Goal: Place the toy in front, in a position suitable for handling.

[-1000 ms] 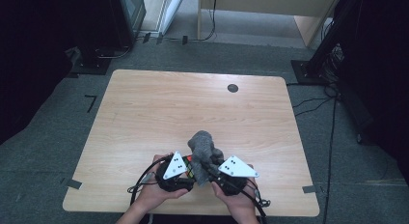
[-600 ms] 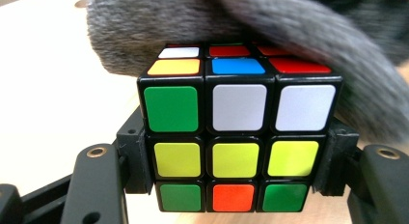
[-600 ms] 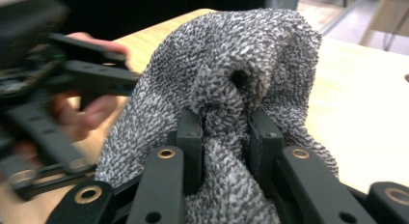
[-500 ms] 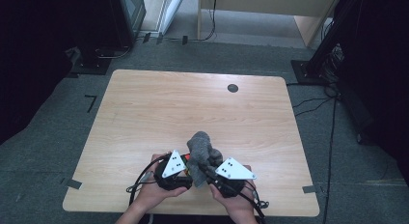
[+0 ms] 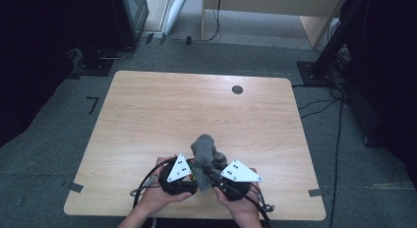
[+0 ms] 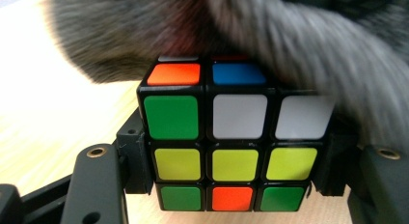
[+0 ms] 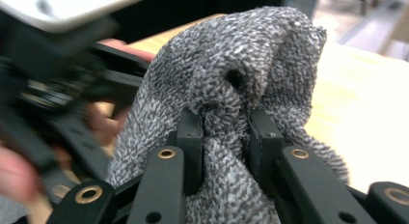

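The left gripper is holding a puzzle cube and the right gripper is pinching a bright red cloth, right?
Almost. The cloth is grey, not red, as the right gripper view shows: the right gripper pinches a fold of it. The left gripper does hold the puzzle cube.

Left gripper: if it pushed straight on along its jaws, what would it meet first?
Likely the grey fuzzy cloth. The left gripper already clamps the multicoloured puzzle cube, and the cloth drapes right behind it; depth is unclear.

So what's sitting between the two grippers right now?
In the high view, the grey cloth bunches up between the left gripper and right gripper; the left gripper view shows it draped over the clamped puzzle cube.
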